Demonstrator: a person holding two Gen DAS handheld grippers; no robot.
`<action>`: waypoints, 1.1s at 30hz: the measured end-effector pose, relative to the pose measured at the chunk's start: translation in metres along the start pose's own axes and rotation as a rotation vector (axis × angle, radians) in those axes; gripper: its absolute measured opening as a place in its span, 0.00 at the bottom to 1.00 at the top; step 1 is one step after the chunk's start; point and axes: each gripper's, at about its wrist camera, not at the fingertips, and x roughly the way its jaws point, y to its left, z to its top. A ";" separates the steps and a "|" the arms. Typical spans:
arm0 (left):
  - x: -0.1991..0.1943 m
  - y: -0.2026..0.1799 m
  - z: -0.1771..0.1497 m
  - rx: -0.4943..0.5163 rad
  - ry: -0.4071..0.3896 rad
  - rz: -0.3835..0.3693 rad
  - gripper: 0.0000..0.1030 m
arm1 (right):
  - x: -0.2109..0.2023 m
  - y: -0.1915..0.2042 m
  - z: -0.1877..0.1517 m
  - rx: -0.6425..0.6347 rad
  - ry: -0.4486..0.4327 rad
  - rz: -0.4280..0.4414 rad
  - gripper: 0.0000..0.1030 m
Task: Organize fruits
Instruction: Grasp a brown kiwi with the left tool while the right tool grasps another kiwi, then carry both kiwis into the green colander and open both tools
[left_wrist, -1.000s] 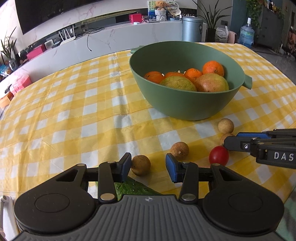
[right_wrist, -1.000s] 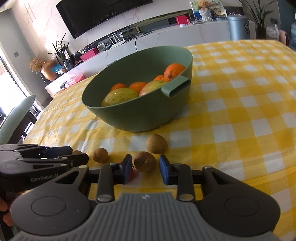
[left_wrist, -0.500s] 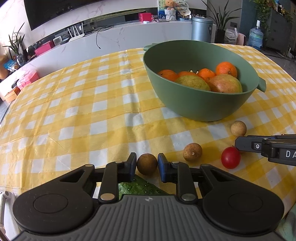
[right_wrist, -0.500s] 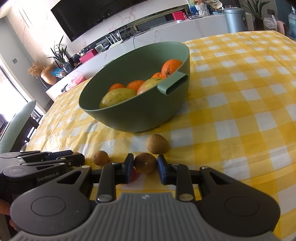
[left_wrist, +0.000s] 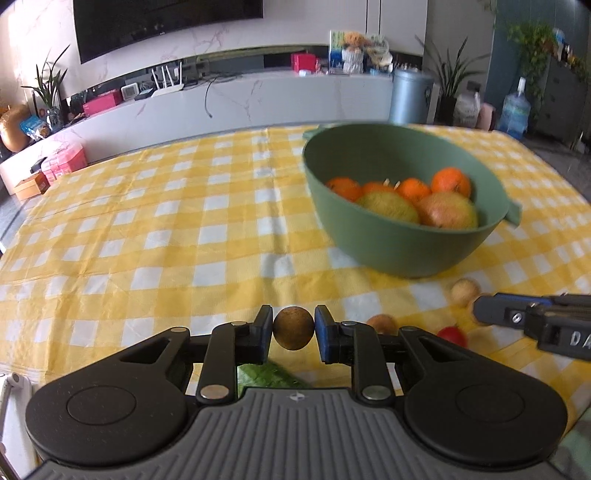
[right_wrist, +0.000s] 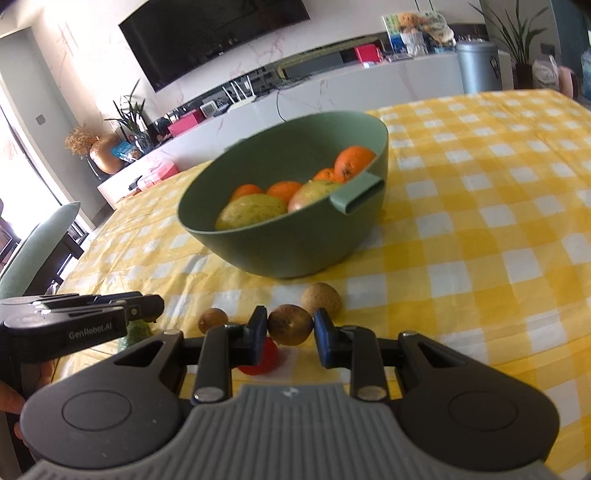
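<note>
My left gripper (left_wrist: 293, 330) is shut on a small brown round fruit (left_wrist: 293, 327) and holds it above the checked cloth. My right gripper (right_wrist: 290, 326) is shut on another brown round fruit (right_wrist: 290, 324), also lifted. A green bowl (left_wrist: 406, 254), also in the right wrist view (right_wrist: 295, 247), holds oranges (left_wrist: 450, 181) and two larger yellow-red fruits (left_wrist: 447, 210). On the cloth lie two more brown fruits (right_wrist: 321, 300) (right_wrist: 212, 320) and a red tomato (right_wrist: 264, 360). The right gripper shows at the right of the left wrist view (left_wrist: 480, 314).
A dark green bumpy fruit (left_wrist: 269, 374) lies just under my left gripper. The yellow-and-white checked tablecloth (left_wrist: 166, 240) covers the table. A white counter (left_wrist: 221, 107) with clutter and a grey bin (left_wrist: 410, 96) stand beyond the table's far edge. A green chair (right_wrist: 40, 243) stands at the left.
Both grippers closed on their brown fruits and lifted them off the cloth. The views now sit higher and the bowl looks farther off.
</note>
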 end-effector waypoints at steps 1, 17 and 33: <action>-0.003 -0.001 0.001 -0.009 -0.007 -0.014 0.26 | -0.003 0.002 -0.001 -0.009 -0.011 0.003 0.23; -0.038 -0.029 0.032 -0.023 -0.129 -0.166 0.26 | -0.051 0.042 0.012 -0.218 -0.180 -0.036 0.23; -0.009 -0.032 0.079 -0.037 -0.088 -0.268 0.26 | -0.015 0.049 0.074 -0.339 -0.042 -0.068 0.23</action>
